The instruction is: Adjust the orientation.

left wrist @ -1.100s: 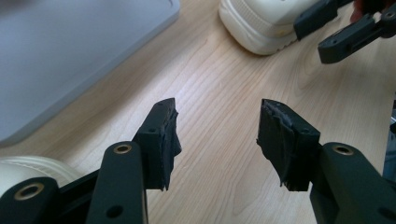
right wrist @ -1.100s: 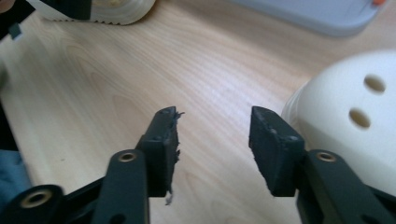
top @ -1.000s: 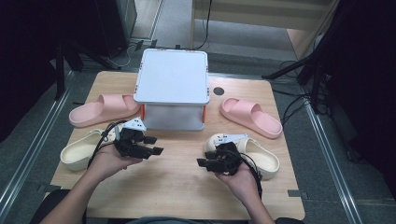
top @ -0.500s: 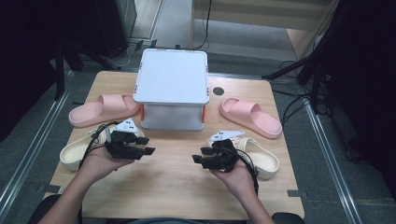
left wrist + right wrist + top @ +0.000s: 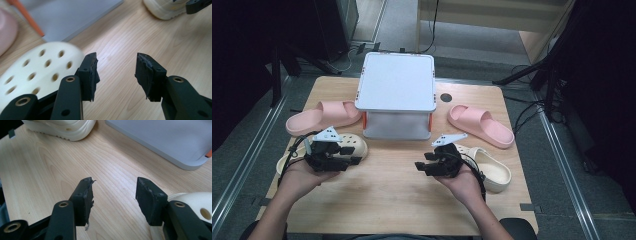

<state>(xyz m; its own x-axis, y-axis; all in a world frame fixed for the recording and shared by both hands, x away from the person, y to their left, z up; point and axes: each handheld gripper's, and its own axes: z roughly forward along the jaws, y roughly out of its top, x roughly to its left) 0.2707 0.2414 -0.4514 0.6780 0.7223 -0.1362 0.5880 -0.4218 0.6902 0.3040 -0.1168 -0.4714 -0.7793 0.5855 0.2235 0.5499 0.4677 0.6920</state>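
1. Cream clogs w/ holes: 2. One [image 5: 343, 146] just beside the left gripper's [image 5: 355, 160] jaws, one [image 5: 490, 167] just behind the right gripper's [image 5: 420, 167] jaws.
2. Pink slides: 2. One [image 5: 319, 115] beyond the left jaws, one [image 5: 480, 125] beyond the right jaws, well apart.
3. Grey lidded box [image 5: 396, 90]: 1, ahead of & between both sets of jaws.
4. Grippers: 2.
5. Desk [image 5: 392, 200]: 1.

Table [image 5: 402, 200] is seen from above and behind in the high view; close, low gripper views are aimed inward, sharing bare wood and the grey box [image 5: 396, 82].
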